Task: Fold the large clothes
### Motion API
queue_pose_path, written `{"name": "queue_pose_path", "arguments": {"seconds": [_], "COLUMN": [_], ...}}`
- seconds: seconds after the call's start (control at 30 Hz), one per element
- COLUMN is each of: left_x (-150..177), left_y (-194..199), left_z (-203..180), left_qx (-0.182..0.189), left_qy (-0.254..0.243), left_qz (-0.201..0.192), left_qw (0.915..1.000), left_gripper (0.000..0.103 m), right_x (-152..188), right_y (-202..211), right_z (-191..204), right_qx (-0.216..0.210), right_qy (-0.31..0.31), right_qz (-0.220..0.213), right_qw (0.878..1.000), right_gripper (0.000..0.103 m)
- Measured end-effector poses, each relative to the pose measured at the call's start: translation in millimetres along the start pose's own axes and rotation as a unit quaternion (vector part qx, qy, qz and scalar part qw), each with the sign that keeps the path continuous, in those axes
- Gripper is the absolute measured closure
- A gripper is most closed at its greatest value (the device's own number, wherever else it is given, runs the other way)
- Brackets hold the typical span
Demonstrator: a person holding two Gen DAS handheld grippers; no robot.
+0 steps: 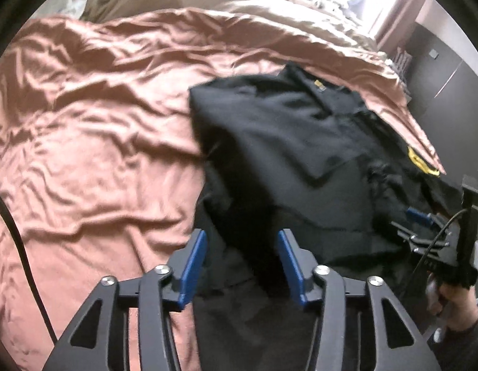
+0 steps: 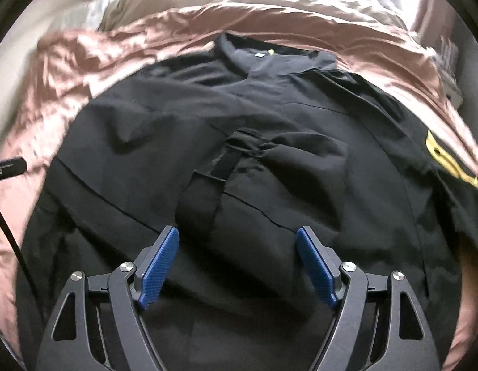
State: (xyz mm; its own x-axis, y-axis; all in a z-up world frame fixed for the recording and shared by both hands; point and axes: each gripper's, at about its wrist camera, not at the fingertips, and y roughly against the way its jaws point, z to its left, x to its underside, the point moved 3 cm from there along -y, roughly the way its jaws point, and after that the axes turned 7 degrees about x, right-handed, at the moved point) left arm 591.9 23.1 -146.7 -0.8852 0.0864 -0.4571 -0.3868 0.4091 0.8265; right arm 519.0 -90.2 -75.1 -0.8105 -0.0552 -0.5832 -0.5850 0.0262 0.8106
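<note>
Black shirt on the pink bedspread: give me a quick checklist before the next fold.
1. Black collared shirt with yellow prints lies on the pink satin bedspread: ok.
2. One sleeve folded in across the body: ok.
3. Sleeve with the yellow print folded in: not ok, it lies out toward the bed's edge.
4. Left gripper empty, jaws apart, over the shirt's near left edge: ok.
5. Right gripper empty, jaws wide, over the shirt's lower middle: ok.
6. Hem flat and free of bunching: cannot tell, hidden below the grippers.
</note>
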Motion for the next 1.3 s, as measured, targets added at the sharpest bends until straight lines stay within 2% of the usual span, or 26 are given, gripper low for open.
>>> {"name": "queue_pose_path", "arguments": {"seconds": [0.1, 0.17, 0.23, 0.3, 0.33, 0.53, 0.63, 0.73, 0.83, 0.87, 1.0, 1.13, 1.17, 1.2, 1.27, 1.3], "left_x": [11, 14, 15, 15, 14, 13, 14, 14, 14, 14, 15, 15, 14, 14, 14, 14], "left_y": [-18, -28, -37, -43, -44, -46, -45, -43, -42, -42, -43, -43, -43, -43, -43, -44], "left_z": [11, 17, 25, 32, 34, 40, 40, 41, 41, 41, 41, 40, 41, 41, 43, 43], "left_qx": [-0.010, -0.015, -0.029, -0.036, -0.035, -0.040, -0.040, -0.039, -0.038, -0.037, -0.037, -0.039, -0.038, -0.037, -0.036, -0.037], "left_qy": [0.004, 0.010, 0.019, 0.033, 0.036, 0.040, 0.041, 0.042, 0.043, 0.044, 0.048, 0.042, 0.041, 0.040, 0.041, 0.041], "left_qz": [0.016, 0.020, 0.018, 0.014, 0.012, 0.006, 0.005, 0.004, 0.004, 0.004, 0.006, 0.008, 0.009, 0.010, 0.012, 0.012], "left_qw": [0.9998, 0.9997, 0.9992, 0.9987, 0.9987, 0.9984, 0.9984, 0.9983, 0.9984, 0.9984, 0.9982, 0.9983, 0.9984, 0.9984, 0.9985, 0.9984], "left_gripper": [0.059, 0.068, 0.076, 0.080, 0.080, 0.082, 0.082, 0.082, 0.082, 0.082, 0.082, 0.082, 0.082, 0.082, 0.082, 0.082], "right_x": [-4, -7, -10, -13, -15, -16, -5, 12, 39, 45, 54, 43, 39, 33, 22, 21], "right_y": [-20, -29, -32, -31, -29, -15, -8, -5, -10, -13, -36, -64, -69, -71, -76, -73], "right_z": [6, -2, -13, -24, -35, -102, -139, -169, -194, -197, -191, -185, -187, -188, -190, -189], "right_qx": [0.037, 0.049, 0.059, 0.061, 0.054, 0.047, 0.041, 0.015, -0.087, -0.107, -0.124, -0.136, -0.134, -0.126, -0.102, -0.098], "right_qy": [0.017, -0.002, -0.014, -0.027, -0.045, -0.131, -0.187, -0.247, -0.328, -0.339, -0.330, -0.331, -0.334, -0.335, -0.328, -0.328], "right_qz": [0.015, 0.017, 0.011, 0.008, 0.005, -0.027, -0.034, -0.024, 0.005, 0.012, 0.040, 0.049, 0.043, 0.035, 0.029, 0.024], "right_qw": [0.999, 0.999, 0.998, 0.998, 0.998, 0.990, 0.981, 0.969, 0.941, 0.935, 0.935, 0.932, 0.932, 0.933, 0.939, 0.939], "right_gripper": [0.026, 0.026, 0.041, 0.060, 0.062, 0.062, 0.062, 0.062, 0.062, 0.062, 0.062, 0.062, 0.067, 0.083, 0.095, 0.097]}}
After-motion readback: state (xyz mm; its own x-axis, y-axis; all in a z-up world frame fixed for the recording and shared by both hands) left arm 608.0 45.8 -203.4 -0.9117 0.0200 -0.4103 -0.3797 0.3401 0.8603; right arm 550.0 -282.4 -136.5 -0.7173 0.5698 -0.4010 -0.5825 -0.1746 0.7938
